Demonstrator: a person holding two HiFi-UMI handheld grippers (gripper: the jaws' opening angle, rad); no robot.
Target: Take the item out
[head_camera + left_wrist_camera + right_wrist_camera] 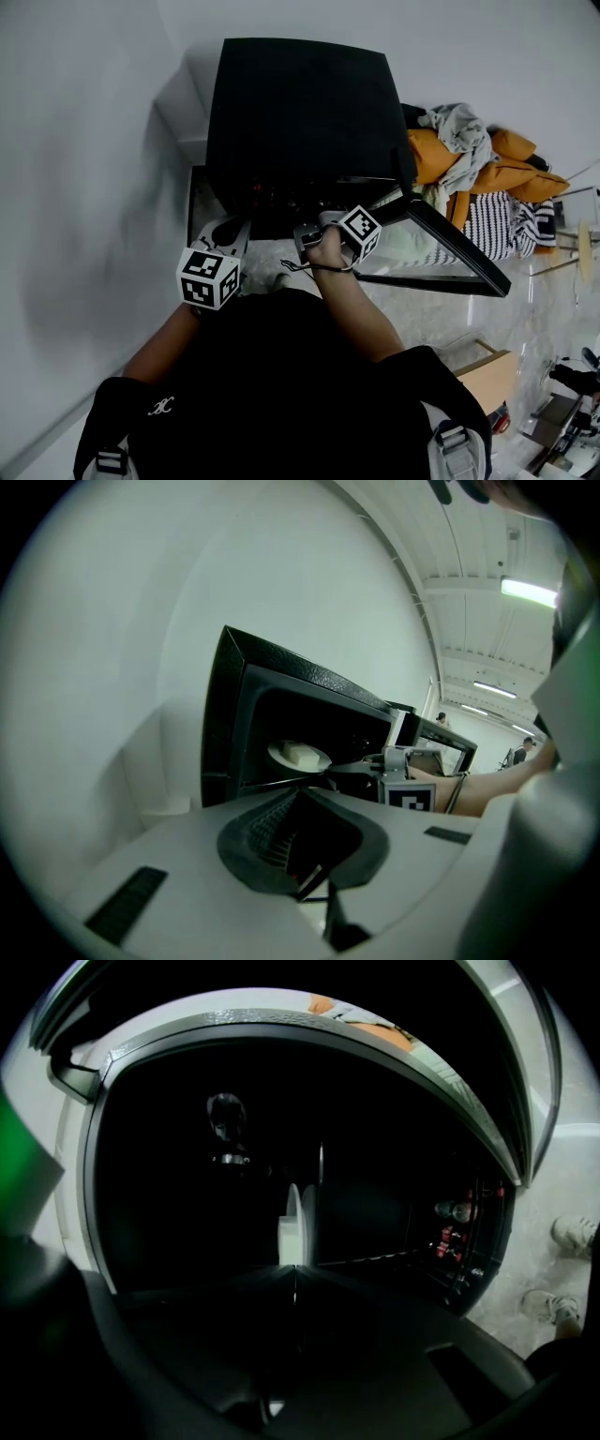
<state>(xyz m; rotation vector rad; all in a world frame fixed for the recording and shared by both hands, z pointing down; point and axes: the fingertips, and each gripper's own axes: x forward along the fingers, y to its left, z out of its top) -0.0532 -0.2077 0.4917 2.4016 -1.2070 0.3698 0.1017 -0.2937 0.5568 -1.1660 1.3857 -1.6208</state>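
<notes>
Okay so, at this moment the black microwave (300,122) stood against the white wall with its door (459,253) swung open to my right. My right gripper (295,1271) was reaching into the dark cavity, jaws pinched down on the near rim of a white plate (292,1227). From that gripper's own camera the plate showed edge-on, just a thin pale sliver sticking out past the closed tips.

The left gripper view gave me a much better look. There the plate (277,752) sat level inside the cavity with a pale blocky item (302,755) on top of it. The right gripper (333,769) was coming in from the side and clamping the rim.

My left gripper (300,794) was hanging out in front of the microwave on the left side, off the plate, tips pressed together with nothing between them.

Off to the right in the head view there was a sofa (506,164) with orange cushions and a pile of clothes. A pair of shoes (572,1232) showed on the pale floor too.
</notes>
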